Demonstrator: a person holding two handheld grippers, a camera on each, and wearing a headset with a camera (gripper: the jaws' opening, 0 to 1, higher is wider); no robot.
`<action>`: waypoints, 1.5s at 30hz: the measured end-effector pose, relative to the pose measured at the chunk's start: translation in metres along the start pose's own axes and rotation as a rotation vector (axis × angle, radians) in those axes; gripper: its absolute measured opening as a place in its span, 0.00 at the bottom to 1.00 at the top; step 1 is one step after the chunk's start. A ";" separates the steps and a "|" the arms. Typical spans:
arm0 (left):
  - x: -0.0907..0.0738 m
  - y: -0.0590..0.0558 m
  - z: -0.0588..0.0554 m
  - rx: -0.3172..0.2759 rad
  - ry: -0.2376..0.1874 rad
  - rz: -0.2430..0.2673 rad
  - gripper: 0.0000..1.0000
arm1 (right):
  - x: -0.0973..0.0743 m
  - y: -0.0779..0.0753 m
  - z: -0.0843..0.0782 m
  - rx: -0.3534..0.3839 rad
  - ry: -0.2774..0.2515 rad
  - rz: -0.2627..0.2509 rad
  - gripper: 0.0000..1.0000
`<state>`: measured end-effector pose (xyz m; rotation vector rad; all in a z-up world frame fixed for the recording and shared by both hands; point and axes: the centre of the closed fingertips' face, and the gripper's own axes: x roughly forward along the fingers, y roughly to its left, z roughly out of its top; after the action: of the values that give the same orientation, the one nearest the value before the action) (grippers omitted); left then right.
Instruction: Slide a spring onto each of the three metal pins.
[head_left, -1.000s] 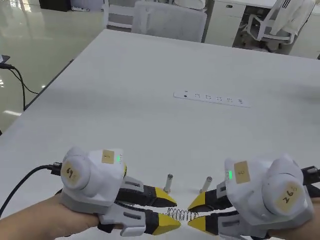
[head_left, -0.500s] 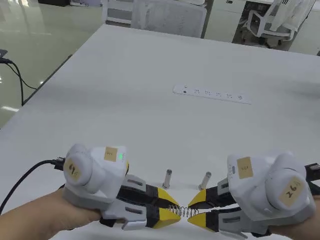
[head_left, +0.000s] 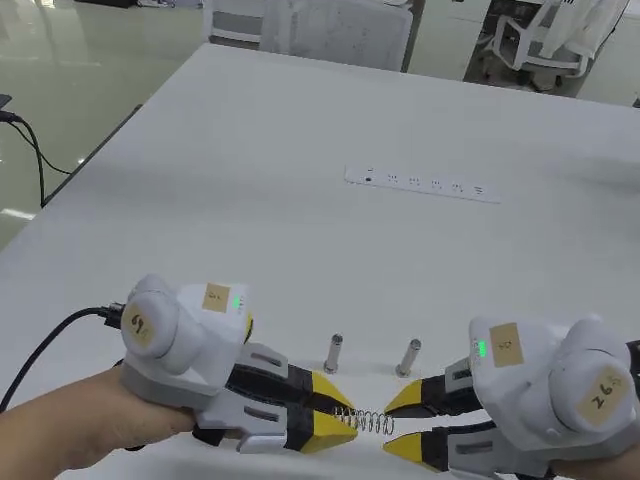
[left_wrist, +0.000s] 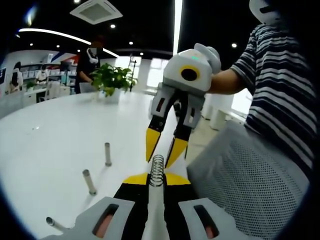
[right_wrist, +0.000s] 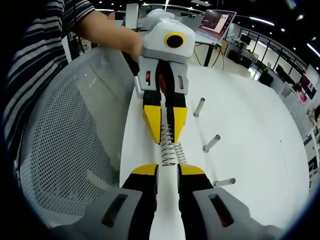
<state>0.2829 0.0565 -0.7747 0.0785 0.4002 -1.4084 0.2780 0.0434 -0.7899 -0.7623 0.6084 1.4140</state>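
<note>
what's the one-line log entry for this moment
left gripper: shut on spring | right gripper: open at spring's free end | pins: all three bare

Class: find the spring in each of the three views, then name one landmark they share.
Head view: spring bottom centre, just in front of the pins.
Left gripper view: spring lower centre, above the jaws.
Right gripper view: spring at centre, above the jaws.
Shared landmark: the metal pins beside it.

Bright, even overhead light; fisheye-warped edges.
</note>
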 end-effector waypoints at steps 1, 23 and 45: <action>0.000 0.000 0.000 0.002 0.002 -0.001 0.02 | 0.000 0.000 0.001 -0.007 -0.006 -0.001 0.12; 0.000 -0.004 -0.002 -0.001 0.013 -0.013 0.02 | -0.010 0.002 0.015 -0.088 -0.061 -0.005 0.07; 0.005 -0.002 -0.005 0.020 0.026 -0.010 0.02 | -0.018 0.000 0.054 -0.016 -0.226 0.013 0.07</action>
<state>0.2800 0.0531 -0.7801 0.1114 0.4091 -1.4223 0.2727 0.0738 -0.7414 -0.6011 0.4274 1.4937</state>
